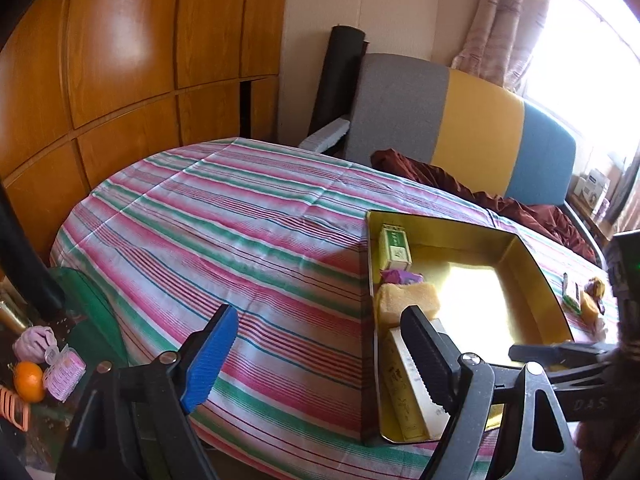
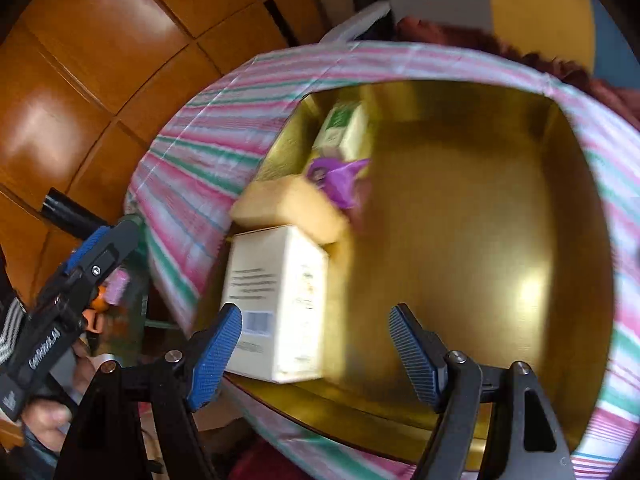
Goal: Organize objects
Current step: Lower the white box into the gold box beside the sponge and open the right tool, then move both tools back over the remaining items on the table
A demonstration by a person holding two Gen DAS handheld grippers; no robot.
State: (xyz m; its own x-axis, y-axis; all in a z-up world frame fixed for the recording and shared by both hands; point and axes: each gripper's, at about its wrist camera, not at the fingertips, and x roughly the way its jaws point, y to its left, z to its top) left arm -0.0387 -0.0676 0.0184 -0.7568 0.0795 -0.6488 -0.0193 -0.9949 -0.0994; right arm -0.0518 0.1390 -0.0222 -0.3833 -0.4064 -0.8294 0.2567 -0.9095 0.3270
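Both tools stand spread and empty: the right tool [image 2: 316, 352] above the gold tray [image 2: 460, 216] could clip the white carton [image 2: 280, 300]; the left tool [image 1: 320, 356] crowds the tray's near wall.

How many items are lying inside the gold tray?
4, along its left wall: a green-and-white box at the far end, a purple item, a yellow sponge, then a white carton nearest. Others may be hidden.

Background stuff: glossy wooden wardrobe [image 1: 120, 52] behind the striped pink-and-green bedsheet [image 1: 224, 216], a grey, yellow and blue headboard [image 1: 476, 128] with a crumpled maroon blanket [image 1: 460, 184] against it, patterned curtains [image 1: 508, 20] by the bright window.
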